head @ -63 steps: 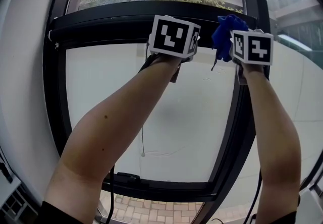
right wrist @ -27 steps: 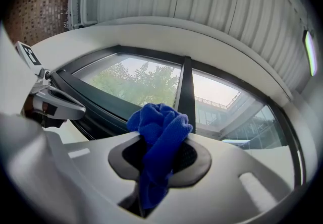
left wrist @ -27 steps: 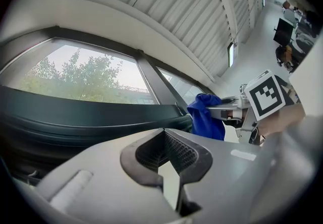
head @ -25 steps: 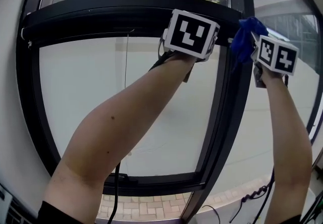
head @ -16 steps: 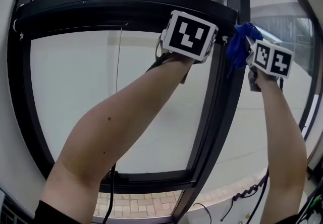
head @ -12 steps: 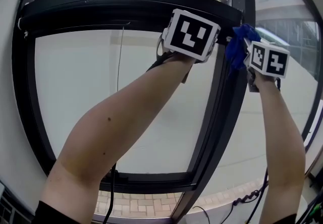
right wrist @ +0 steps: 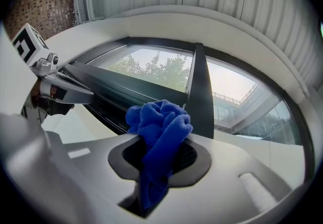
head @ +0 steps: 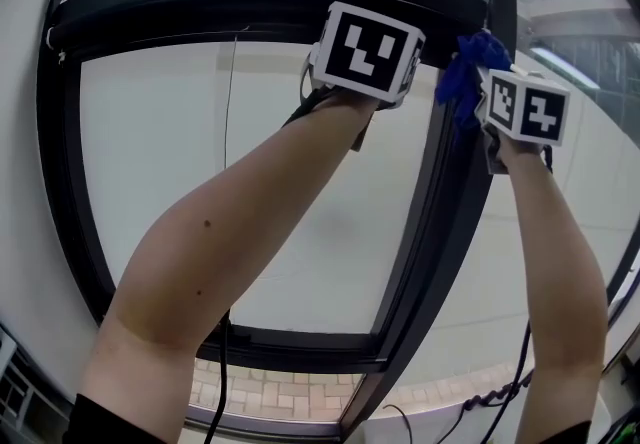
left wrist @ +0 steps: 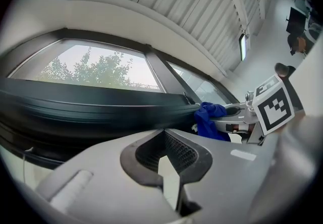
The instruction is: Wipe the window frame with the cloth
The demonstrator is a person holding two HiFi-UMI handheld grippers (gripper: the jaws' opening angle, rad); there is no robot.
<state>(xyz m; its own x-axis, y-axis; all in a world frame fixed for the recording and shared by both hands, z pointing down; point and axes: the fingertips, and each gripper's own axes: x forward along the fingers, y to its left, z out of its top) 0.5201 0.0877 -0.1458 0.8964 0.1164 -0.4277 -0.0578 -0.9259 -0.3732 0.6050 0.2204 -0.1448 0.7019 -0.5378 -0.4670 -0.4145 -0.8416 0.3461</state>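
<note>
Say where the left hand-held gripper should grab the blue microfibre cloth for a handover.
Probably the bunched wad of the blue microfibre cloth that stands above the right hand-held gripper, which is clamped on its lower fold. Bring the left hand-held gripper in from the left, the wad's open side. The black window frame sits close behind it.

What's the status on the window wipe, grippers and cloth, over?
Right gripper shut on blue cloth, cloth up at the window frame top corner. Left gripper shut, empty, near the frame's top. Nothing in the way.
</note>
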